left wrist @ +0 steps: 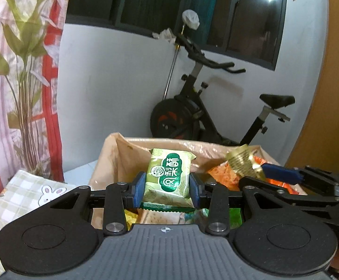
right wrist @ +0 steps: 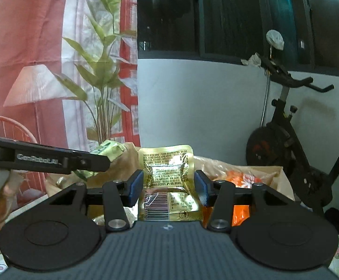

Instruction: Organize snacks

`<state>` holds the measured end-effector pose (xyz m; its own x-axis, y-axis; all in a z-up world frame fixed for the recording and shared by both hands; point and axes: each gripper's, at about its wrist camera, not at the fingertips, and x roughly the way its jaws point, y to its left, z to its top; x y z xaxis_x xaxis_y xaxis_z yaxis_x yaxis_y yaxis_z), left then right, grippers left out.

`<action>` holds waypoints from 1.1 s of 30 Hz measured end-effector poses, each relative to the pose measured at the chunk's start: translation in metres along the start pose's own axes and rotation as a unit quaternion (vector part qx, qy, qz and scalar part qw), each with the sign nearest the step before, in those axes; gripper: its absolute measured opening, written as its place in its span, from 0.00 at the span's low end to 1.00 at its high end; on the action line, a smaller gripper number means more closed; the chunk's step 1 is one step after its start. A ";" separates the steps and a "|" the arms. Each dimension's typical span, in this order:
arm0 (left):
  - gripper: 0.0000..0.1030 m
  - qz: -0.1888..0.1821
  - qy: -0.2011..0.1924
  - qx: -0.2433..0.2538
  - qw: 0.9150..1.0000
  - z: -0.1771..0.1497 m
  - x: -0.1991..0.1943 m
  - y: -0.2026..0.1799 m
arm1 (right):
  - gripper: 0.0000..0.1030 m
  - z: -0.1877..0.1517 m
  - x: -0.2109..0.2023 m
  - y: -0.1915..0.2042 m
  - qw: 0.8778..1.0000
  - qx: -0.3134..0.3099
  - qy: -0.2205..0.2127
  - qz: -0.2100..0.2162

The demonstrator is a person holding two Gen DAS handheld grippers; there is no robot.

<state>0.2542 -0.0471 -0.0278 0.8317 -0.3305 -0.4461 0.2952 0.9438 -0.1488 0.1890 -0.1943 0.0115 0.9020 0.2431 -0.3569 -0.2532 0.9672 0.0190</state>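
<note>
My left gripper (left wrist: 167,187) is clamped on a green snack packet (left wrist: 168,178); both blue pads (left wrist: 139,187) press its side edges. The packet stands upright between the fingers, long axis vertical, printed face toward the camera, crimped dark-green seam at the bottom. It is pale green with a dark-green label bearing white characters and a round seal.

My right gripper (right wrist: 168,186) carries a gold foil pouch (right wrist: 169,184) between its blue pads (right wrist: 135,187). The jaws stand slightly wider than the pouch looks; I cannot tell whether both pads press it. The pouch is upright, long axis vertical, back face toward the camera: fine printed text above, a barcode and a disposal symbol near the bottom edge. The foil is creased and glossy.

Both packets are held above a cardboard box (left wrist: 113,154) lined with a translucent plastic bag, which contains orange snack packs (left wrist: 223,175) and others beneath. In the left view the gold pouch appears at the right, over the orange packs.

Behind the box stand a black exercise bike (left wrist: 199,112), a white wall, and a dark window. A leafy plant (left wrist: 24,53) and a red-and-pink curtain are at the left.
</note>
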 end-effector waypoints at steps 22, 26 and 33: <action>0.93 0.019 -0.042 0.021 0.999 0.018 -0.070 -0.002 | 0.98 0.021 -0.060 -0.016 0.996 0.088 -0.027 -0.020; 0.94 0.029 -0.048 0.022 0.998 0.018 -0.084 -0.003 | 1.00 0.026 -0.074 -0.014 0.994 0.095 -0.030 -0.035; 0.94 0.044 -0.053 0.032 0.997 0.017 -0.102 -0.010 | 1.00 0.029 -0.098 -0.006 0.994 0.087 -0.041 -0.050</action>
<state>0.1742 -0.0233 0.0344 0.8995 -0.2490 -0.3590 0.2459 0.9677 -0.0551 0.1125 -0.2217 0.0736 0.9473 0.1425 -0.2871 -0.1023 0.9833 0.1506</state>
